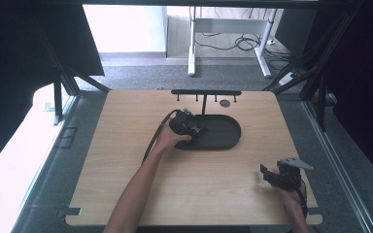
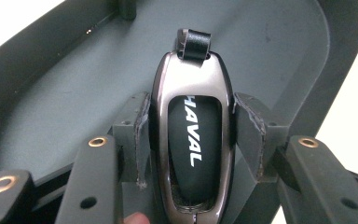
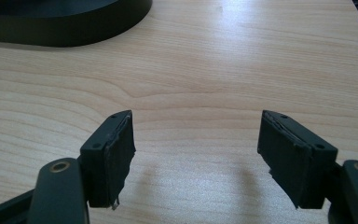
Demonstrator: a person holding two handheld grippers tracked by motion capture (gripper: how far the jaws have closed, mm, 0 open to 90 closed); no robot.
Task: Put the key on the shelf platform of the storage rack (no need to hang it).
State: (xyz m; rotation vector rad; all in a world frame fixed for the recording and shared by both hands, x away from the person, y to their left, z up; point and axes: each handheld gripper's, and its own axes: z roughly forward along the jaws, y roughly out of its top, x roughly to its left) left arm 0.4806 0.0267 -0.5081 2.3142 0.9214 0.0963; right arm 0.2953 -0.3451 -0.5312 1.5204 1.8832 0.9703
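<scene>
Left gripper view shows my left claw [image 2: 193, 135] clenched on a HAVAL key fob [image 2: 193, 140] over the dark tray [image 2: 51, 102]. High view places my right claw [image 1: 272, 175], released, at lower right of the worktop [image 1: 126, 126].

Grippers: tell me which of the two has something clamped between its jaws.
The left gripper, over the dark oval tray: its pads press both sides of a car key fob marked HAVAL. The right gripper hangs open over bare wooden table.
</scene>
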